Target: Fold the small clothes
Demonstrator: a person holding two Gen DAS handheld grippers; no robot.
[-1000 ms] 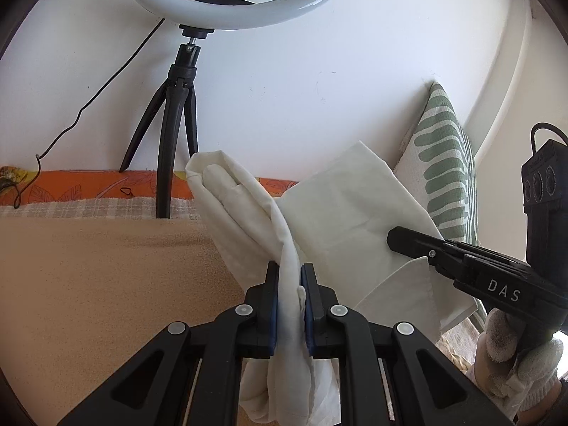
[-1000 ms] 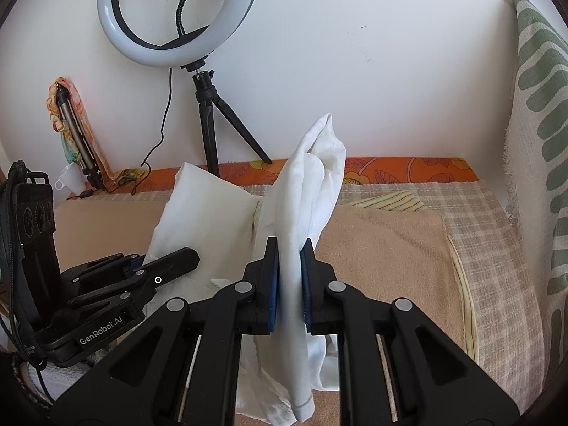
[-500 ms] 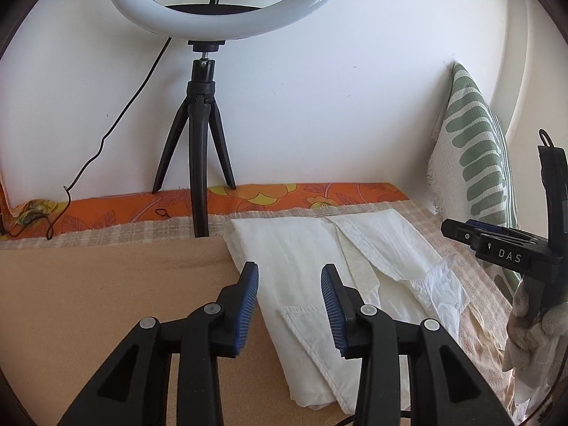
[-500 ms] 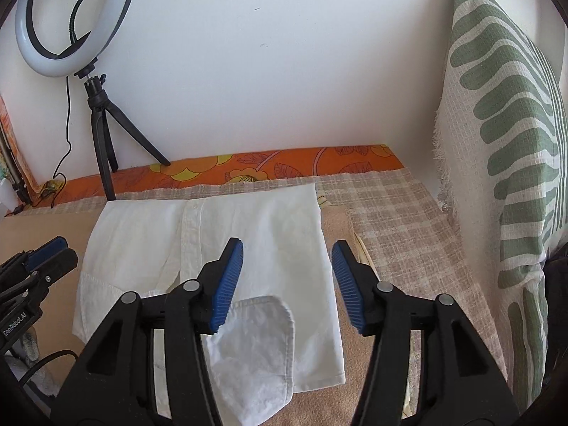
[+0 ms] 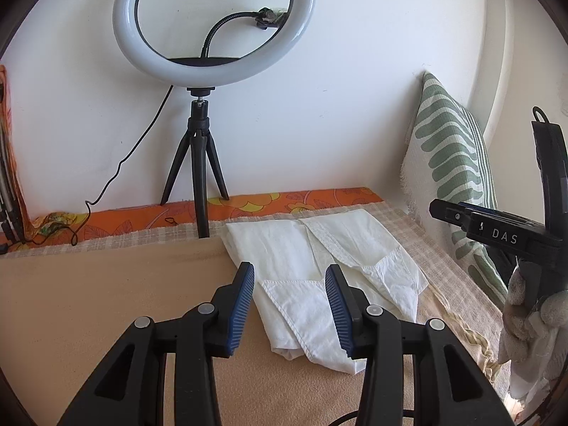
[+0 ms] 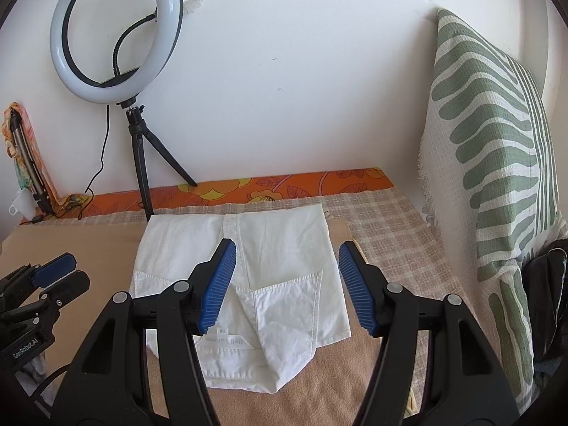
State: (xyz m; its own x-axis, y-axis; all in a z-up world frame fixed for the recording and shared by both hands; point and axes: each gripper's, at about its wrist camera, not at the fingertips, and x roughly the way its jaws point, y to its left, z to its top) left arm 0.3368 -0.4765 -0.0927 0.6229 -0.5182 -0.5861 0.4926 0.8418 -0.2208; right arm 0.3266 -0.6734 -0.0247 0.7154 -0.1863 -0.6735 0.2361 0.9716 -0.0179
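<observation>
The left gripper and right gripper both hang with jaws spread wide and nothing between them. Below them, at frame centre, white shorts lie flat on the tan blanket, ring light upper left.

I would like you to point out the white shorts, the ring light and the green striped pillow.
white shorts (image 6: 284, 245): right wrist view, on the flat upper fabric.
ring light (image 5: 301, 32): left wrist view, on the white ring's right side.
green striped pillow (image 6: 497, 142): right wrist view, on its front face.
</observation>
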